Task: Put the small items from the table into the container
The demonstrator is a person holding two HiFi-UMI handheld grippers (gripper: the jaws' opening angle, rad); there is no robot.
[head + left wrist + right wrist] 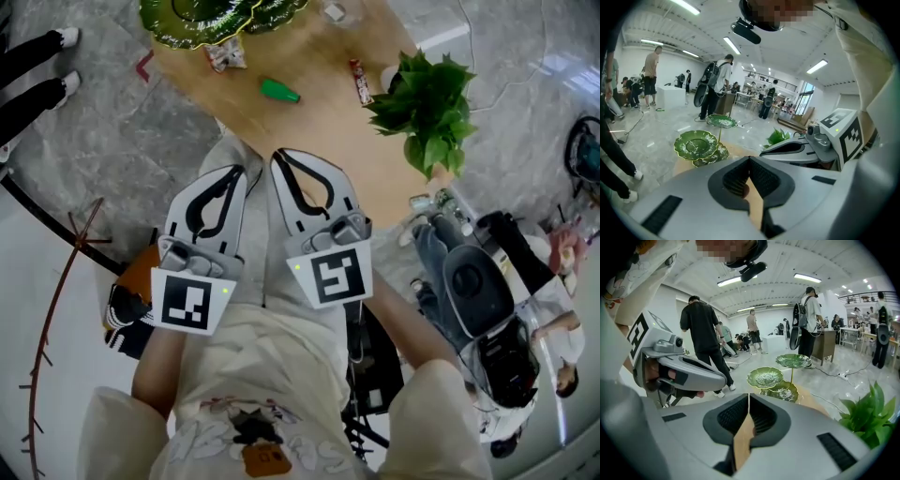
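We hold the left gripper point(241, 172) and the right gripper point(279, 157) near our body at the frame's centre, jaws pressed together on nothing, probably because no item is chosen yet. A green piece point(278, 91), a snack bar point(360, 82) and a wrapper point(226, 54) lie on the wooden table point(319, 131) at upper centre, near the green leaf dish point(202, 28). Around is grey stone floor point(122, 141), in a bright hall with people.
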